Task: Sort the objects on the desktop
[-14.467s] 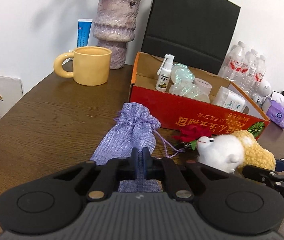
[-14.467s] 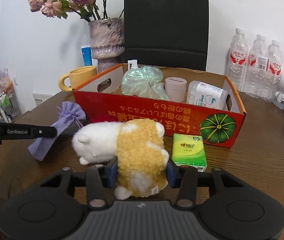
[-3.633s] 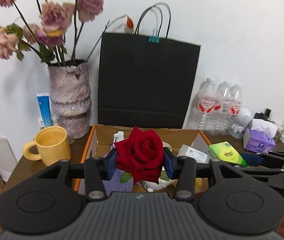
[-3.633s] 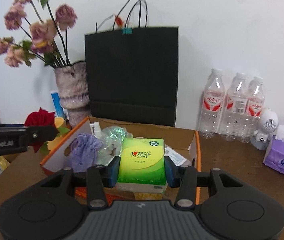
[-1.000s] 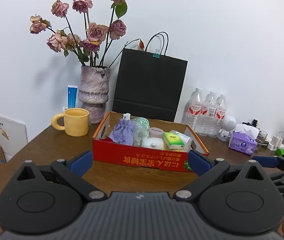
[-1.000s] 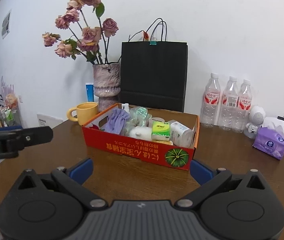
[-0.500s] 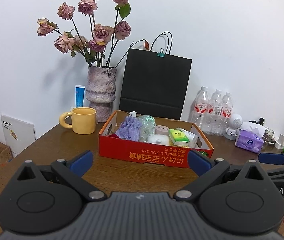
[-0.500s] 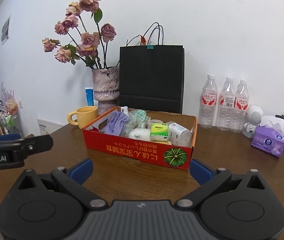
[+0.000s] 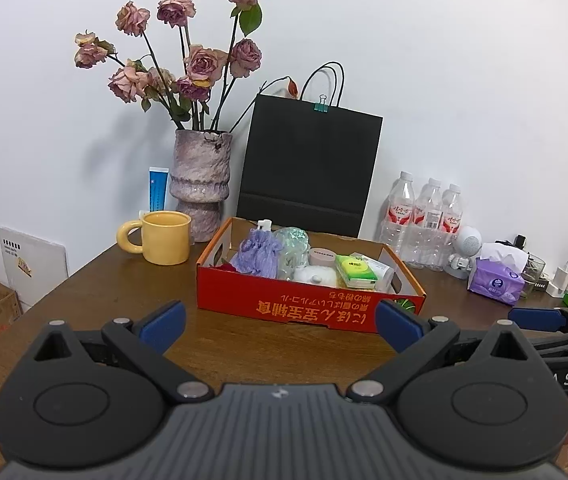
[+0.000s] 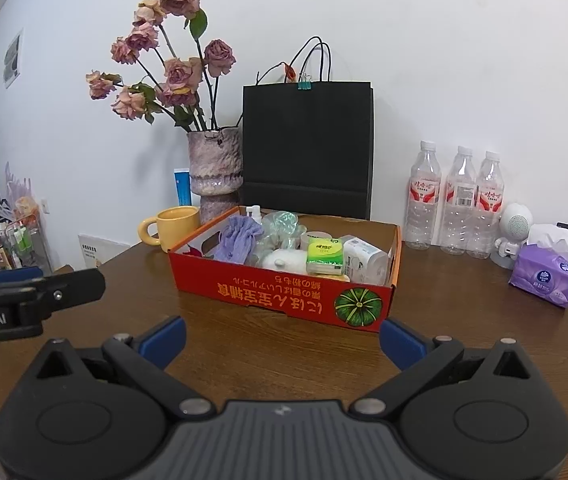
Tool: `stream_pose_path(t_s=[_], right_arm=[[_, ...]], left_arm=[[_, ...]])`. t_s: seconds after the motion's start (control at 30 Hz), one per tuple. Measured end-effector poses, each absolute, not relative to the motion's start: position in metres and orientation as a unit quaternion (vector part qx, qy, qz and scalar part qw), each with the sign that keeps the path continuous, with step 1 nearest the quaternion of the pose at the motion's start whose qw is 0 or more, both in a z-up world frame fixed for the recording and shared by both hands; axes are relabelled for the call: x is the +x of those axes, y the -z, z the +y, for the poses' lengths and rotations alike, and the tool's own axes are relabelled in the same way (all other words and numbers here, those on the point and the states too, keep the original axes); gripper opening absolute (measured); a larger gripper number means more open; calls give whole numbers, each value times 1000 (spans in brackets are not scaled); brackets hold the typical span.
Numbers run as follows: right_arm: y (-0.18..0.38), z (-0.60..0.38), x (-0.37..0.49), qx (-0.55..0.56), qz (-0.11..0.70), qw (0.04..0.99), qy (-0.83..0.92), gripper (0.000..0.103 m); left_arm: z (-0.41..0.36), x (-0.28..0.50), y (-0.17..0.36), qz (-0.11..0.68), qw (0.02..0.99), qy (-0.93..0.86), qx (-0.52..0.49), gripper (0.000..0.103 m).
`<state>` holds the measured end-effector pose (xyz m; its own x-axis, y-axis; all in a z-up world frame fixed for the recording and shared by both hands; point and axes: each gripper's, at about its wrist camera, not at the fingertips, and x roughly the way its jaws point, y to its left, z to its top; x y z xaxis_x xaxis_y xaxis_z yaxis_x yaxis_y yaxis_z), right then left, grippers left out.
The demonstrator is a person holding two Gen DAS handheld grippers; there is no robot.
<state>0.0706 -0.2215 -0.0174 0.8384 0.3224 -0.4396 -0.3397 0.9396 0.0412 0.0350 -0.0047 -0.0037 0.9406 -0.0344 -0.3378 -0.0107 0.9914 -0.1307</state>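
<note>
Left wrist view: left tongs [image 9: 280, 322] spread wide, holding nothing, hovering above the brown counter [image 9: 124, 292] short of the red cardboard box [image 9: 303, 308]. Box holds the purple drawstring pouch [image 9: 258, 254], white plush [image 9: 315, 274], green tissue pack [image 9: 355, 271], a spray bottle [image 9: 264, 226] at the back. Yellow mug [image 9: 162, 237] and flower vase [image 9: 200, 184] sit left of the box, black paper bag [image 9: 309, 168] behind it.

Right wrist view: right tongs [image 10: 282, 340] also wide and empty, near the box's [image 10: 284, 292] front wall. Left tongs [image 10: 36, 294] visible at the left edge. Water bottles [image 10: 457, 200] and purple tissue packet [image 10: 545, 278] stand right of the box, well apart.
</note>
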Motion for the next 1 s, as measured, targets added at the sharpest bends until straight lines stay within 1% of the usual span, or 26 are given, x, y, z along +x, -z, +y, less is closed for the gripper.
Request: stream_pose_path(t_s=[0.1,1.0], right_arm=[[18,-221,71,-18,226,958,-173,103],[22,-220,75,-19,233,958,-169,103]], left_arm=[[-6,36,5,175,983,-8,-55,103],[-11,36,8,183,981,15,-63,103]])
